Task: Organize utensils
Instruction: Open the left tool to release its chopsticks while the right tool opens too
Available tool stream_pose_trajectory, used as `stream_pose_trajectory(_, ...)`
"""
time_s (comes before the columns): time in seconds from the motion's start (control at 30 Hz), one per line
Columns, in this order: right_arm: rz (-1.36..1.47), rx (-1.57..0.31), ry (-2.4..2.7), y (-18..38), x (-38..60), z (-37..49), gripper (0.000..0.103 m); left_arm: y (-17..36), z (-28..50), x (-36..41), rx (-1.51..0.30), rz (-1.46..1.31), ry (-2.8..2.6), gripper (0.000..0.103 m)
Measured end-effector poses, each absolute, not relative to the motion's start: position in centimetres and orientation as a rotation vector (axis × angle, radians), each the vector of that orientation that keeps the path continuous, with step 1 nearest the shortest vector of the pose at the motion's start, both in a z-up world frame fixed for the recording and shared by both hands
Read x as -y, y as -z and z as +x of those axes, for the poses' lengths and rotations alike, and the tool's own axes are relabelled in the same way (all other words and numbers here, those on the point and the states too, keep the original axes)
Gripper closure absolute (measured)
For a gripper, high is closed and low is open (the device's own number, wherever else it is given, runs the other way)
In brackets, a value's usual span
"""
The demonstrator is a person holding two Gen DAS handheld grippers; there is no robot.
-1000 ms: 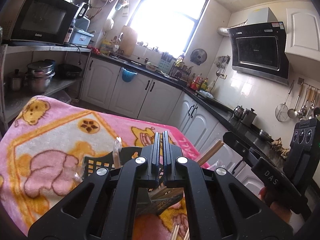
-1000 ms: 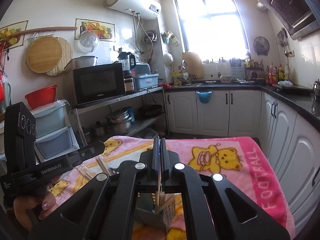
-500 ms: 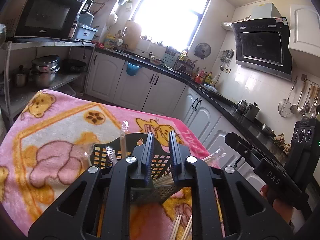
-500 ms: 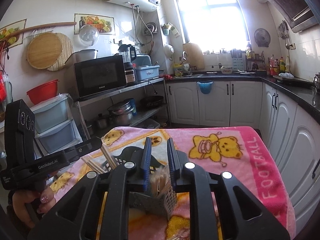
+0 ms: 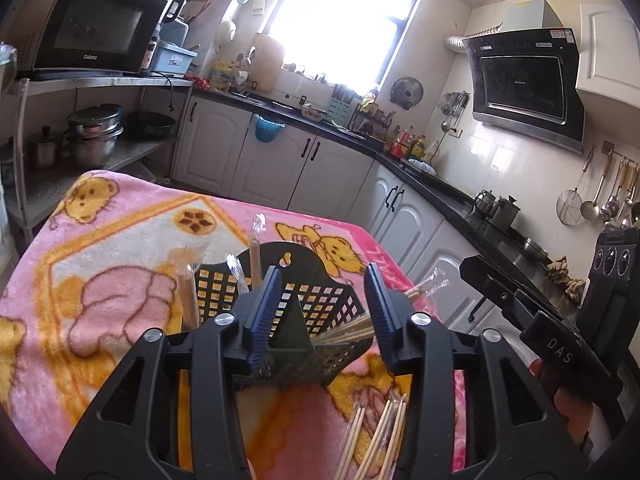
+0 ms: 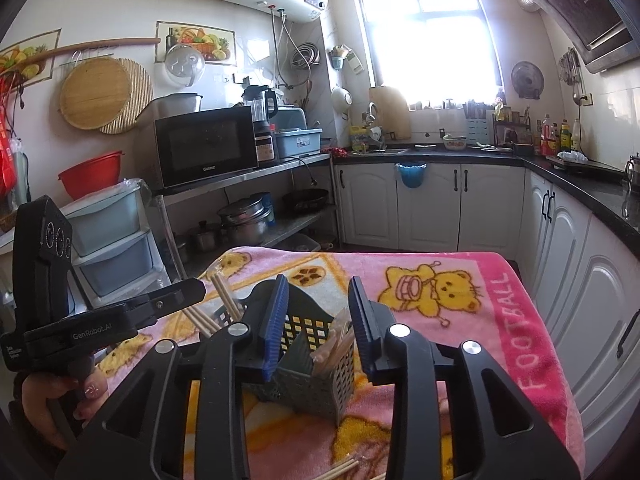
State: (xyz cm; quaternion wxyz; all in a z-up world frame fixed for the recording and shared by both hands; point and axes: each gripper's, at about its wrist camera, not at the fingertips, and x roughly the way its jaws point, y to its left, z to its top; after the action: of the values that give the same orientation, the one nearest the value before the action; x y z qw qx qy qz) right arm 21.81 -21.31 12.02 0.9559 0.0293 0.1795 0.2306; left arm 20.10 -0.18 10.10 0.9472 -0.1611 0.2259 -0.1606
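Note:
A black mesh utensil basket (image 5: pixel 320 300) stands on the pink bear blanket (image 5: pixel 100 264). Plastic-wrapped chopsticks (image 5: pixel 186 292) stand in its left part and more lean out to its right. My left gripper (image 5: pixel 324 280) hovers just before the basket, its jaws opening, with nothing pressed between the pads. In the right wrist view the same basket (image 6: pixel 308 380) sits under my right gripper (image 6: pixel 318 292), whose jaws are also opening and hold nothing. Wrapped chopsticks (image 6: pixel 338 340) fill the compartment below it. Each gripper shows from the side in the other's view: right gripper (image 5: pixel 476 276), left gripper (image 6: pixel 192 292).
Loose bare chopsticks (image 5: pixel 384 428) lie on the blanket at the near edge. White kitchen cabinets (image 6: pixel 432 204) with a black countertop run behind and to the right. A steel shelf with a microwave (image 6: pixel 208 148) and pots stands to the left.
Both grippers went from shut to jaws apart. The basket and its chopsticks now show between the fingers in both views. Neither hand has shifted much.

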Motion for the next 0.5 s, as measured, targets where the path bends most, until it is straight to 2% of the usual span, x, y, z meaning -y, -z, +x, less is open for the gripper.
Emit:
stream_pose_trajectory(0.13, 0.063, -0.366, -0.472, -12.1, 21.5, 21.1, 0.068, -9.9, 19.5, 0.2, -0.46, -0.317, 0.327, 0.057)
stream_pose_trajectory(0.2, 0.063, -0.362, -0.471, -12.1, 21.6, 20.6, 0.062, -9.9, 19.3, 0.2, -0.459, -0.318, 0.327, 0.054)
stream_pose_trajectory(0.5, 0.065, -0.356, -0.46, -12.2, 22.3, 19.3, 0.055, -9.5, 18.4, -0.4, -0.458, -0.319, 0.319, 0.039)
